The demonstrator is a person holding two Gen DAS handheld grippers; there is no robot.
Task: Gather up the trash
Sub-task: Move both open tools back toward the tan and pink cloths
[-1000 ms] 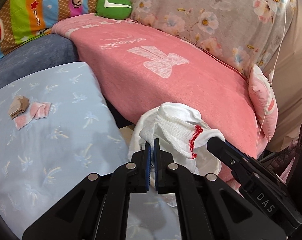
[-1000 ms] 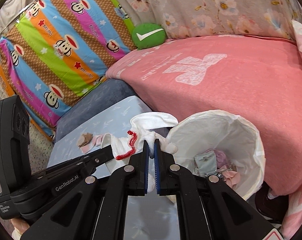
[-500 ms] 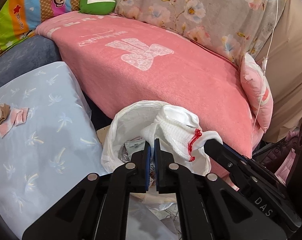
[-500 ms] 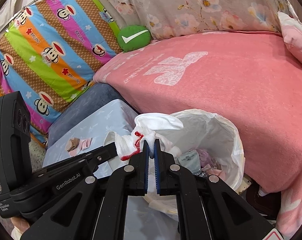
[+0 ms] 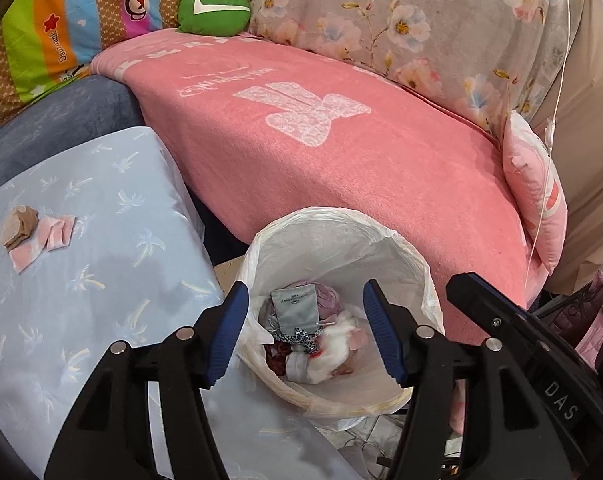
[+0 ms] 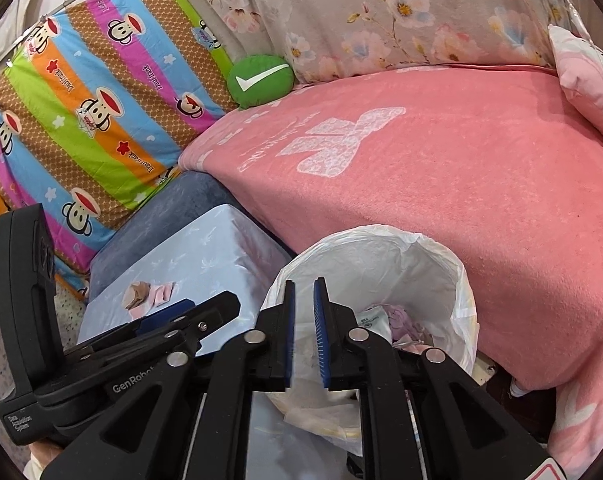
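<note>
Both grippers, left (image 5: 303, 334) and right (image 6: 303, 334), had just been opening, fingers empty, above the crinkled plastic-lined bin (image 5: 381, 236) (white knitted cloth (image 5: 333, 354) inside).

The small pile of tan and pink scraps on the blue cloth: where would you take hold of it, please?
Probably grip the raised tan wad at the pile's left end, coming from above with the open left gripper. The pink scraps lie flat, so pads would likely slide over them.

Pink-blanketed sofa (image 5: 341, 168), floral backrest cover (image 5: 401, 20), striped curtain (image 6: 93, 112).
</note>
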